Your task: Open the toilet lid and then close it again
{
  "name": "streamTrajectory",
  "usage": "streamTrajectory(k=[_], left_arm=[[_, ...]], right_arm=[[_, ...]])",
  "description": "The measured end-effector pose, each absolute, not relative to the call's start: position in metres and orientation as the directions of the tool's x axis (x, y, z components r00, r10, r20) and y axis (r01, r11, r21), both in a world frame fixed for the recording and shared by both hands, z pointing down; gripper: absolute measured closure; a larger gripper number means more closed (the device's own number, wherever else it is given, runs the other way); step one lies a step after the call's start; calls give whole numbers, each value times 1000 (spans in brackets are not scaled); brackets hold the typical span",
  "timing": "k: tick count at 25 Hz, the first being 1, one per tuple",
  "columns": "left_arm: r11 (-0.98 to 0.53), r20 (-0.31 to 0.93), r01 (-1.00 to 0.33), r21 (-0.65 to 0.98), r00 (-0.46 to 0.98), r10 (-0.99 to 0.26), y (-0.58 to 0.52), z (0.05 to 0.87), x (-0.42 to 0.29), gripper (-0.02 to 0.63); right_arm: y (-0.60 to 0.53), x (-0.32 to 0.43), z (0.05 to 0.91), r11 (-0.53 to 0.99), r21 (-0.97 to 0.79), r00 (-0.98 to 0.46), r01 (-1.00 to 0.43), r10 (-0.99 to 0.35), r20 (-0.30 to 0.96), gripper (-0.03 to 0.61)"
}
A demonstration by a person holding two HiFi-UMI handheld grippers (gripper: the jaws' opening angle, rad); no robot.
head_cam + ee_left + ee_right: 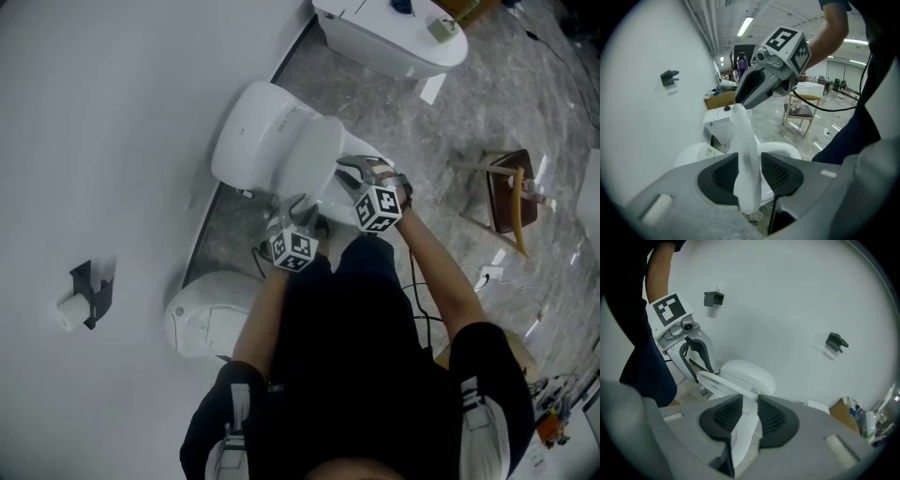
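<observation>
I was raising lid (314,155) | my left gripper (750,164), right gripper (750,411) gripped its edge | next probably needed: tilt fully back

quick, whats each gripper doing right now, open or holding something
left gripper: closed on the edge of the toilet lid
right gripper: closed on the toilet lid too
</observation>
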State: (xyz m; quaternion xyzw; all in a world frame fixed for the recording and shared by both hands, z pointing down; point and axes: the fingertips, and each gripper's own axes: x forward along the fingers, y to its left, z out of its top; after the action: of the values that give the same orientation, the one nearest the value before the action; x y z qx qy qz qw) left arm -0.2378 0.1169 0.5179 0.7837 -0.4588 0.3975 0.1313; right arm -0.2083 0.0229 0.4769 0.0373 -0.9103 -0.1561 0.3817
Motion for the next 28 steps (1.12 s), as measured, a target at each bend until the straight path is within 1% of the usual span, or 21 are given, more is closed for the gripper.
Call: streamTrajectory(k=[1, 3, 14, 16, 19, 24, 28], left_arm=[[-559, 741, -809, -183, 260, -619, 112, 514, -237, 470], [-579, 746, -790, -203, 259, -614, 108, 510, -238, 491], [-566, 743, -818, -100, 317, -590, 101, 506, -268, 494], [-545, 737, -836, -58, 333, -588, 100, 504, -273, 495], [-505, 721, -863, 6, 354, -596, 96, 503, -282, 502], [-489, 717, -872, 17, 352, -602, 93, 501, -299, 506], [-485, 697, -874, 15, 357, -622, 86, 493, -313, 509]], right_arm=[[22, -211, 476, 949, 311, -708, 48, -187, 681, 474], [19, -216, 474, 951, 307, -713, 36, -191, 675, 474], [11, -245, 466, 965, 259, -732, -37, -203, 651, 472], [10, -249, 465, 974, 217, -736, -63, -192, 650, 471], [8, -251, 464, 989, 90, -736, -121, -150, 660, 472], [12, -242, 466, 980, 19, -735, -197, -160, 659, 472], [12, -224, 467, 952, -46, -725, -302, -198, 659, 474]])
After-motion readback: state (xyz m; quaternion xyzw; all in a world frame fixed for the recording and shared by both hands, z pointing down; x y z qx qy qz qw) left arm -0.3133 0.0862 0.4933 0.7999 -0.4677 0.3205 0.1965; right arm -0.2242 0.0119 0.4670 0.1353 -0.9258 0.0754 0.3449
